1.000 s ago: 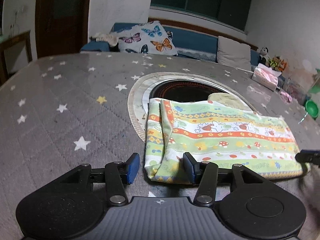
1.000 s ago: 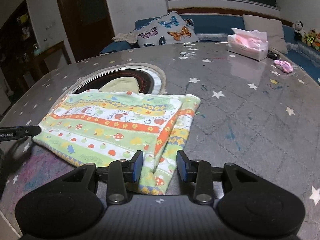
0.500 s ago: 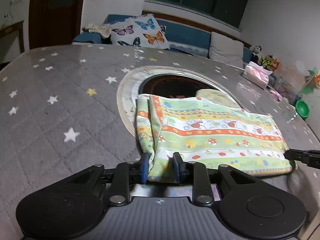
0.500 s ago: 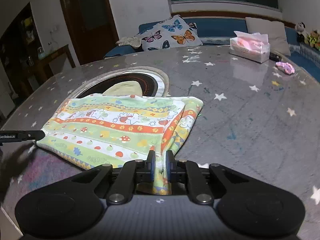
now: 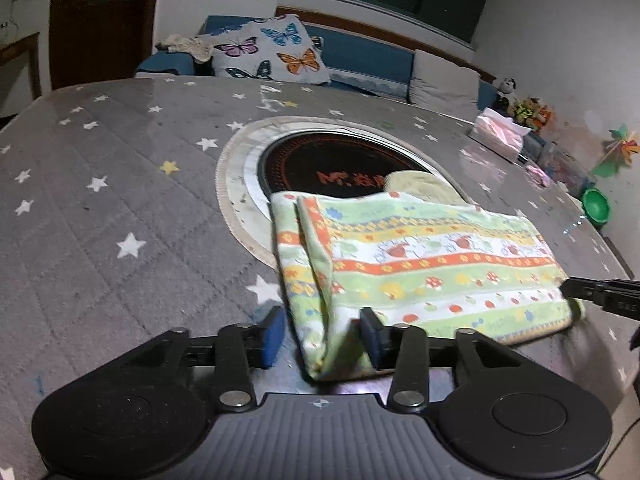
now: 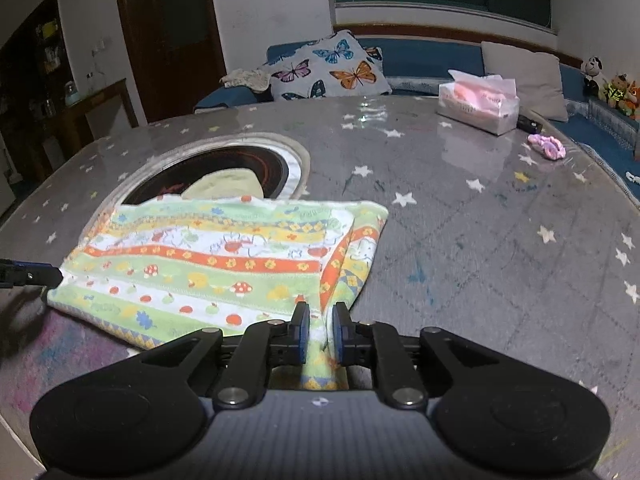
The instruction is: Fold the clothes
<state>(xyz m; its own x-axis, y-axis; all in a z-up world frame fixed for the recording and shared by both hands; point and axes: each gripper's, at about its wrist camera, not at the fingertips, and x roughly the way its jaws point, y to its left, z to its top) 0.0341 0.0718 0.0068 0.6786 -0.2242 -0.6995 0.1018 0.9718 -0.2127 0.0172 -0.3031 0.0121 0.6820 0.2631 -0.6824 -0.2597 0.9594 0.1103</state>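
A folded cloth with green, yellow and orange printed stripes [image 5: 420, 268] lies on the grey star-patterned table [image 5: 120, 208]; it also shows in the right wrist view [image 6: 208, 264]. My left gripper [image 5: 320, 336] is open, its blue pads on either side of the cloth's near left corner, which lies between them. My right gripper [image 6: 320, 334] is shut on the cloth's near right corner. Each gripper's tip shows at the edge of the other's view.
A round dark cooktop [image 5: 340, 168] set in the table lies partly under the cloth, with a pale yellow cloth [image 6: 224, 186] on it. A tissue box [image 6: 478, 102] and a pink scrunchie [image 6: 546, 146] sit at the far right. A sofa with a butterfly cushion [image 6: 328, 68] stands behind.
My left gripper closed on the cloth corner half a second ago and has now opened again. My right gripper closed on its corner and stays shut.
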